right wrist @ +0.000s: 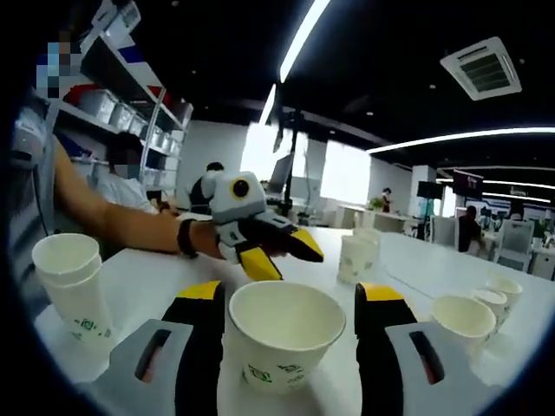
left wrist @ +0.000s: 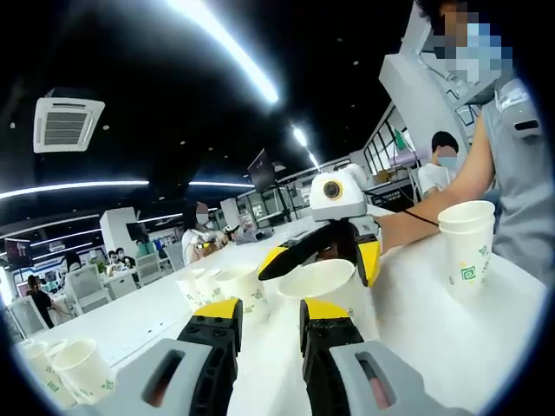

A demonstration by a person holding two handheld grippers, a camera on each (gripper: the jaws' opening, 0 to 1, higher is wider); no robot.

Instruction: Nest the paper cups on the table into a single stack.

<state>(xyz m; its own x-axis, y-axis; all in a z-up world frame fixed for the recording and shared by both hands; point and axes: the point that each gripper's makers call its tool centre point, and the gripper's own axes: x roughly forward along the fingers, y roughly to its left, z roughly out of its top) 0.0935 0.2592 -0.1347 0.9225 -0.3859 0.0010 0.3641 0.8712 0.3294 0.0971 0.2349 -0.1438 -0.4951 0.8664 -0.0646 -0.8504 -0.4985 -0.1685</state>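
On a long white table [right wrist: 520, 347], the right gripper [right wrist: 290, 308] holds an upright paper cup [right wrist: 284, 342] between its two yellow-tipped jaws, the cup's mouth open and nothing visible inside. Off to its left, near the table's edge, a nested stack of cups [right wrist: 71, 286] stands upright beside the person's forearm [right wrist: 130, 227]. A second short stack [right wrist: 357, 253] sits farther back, and three loose cups [right wrist: 468, 321] line the right side — all showing bare white interiors.

From the left gripper view, the left gripper [left wrist: 269, 316] hovers with jaws apart and gripping nothing, a little short of the held cup [left wrist: 319, 282]. A cluster of single cups [left wrist: 227, 288] stands just left of it, two more cups [left wrist: 74, 368] wait near the lower left edge, and the nested stack [left wrist: 468, 247] rises at right. Bare tabletop [left wrist: 434, 338] lies open between the stack and the grippers.
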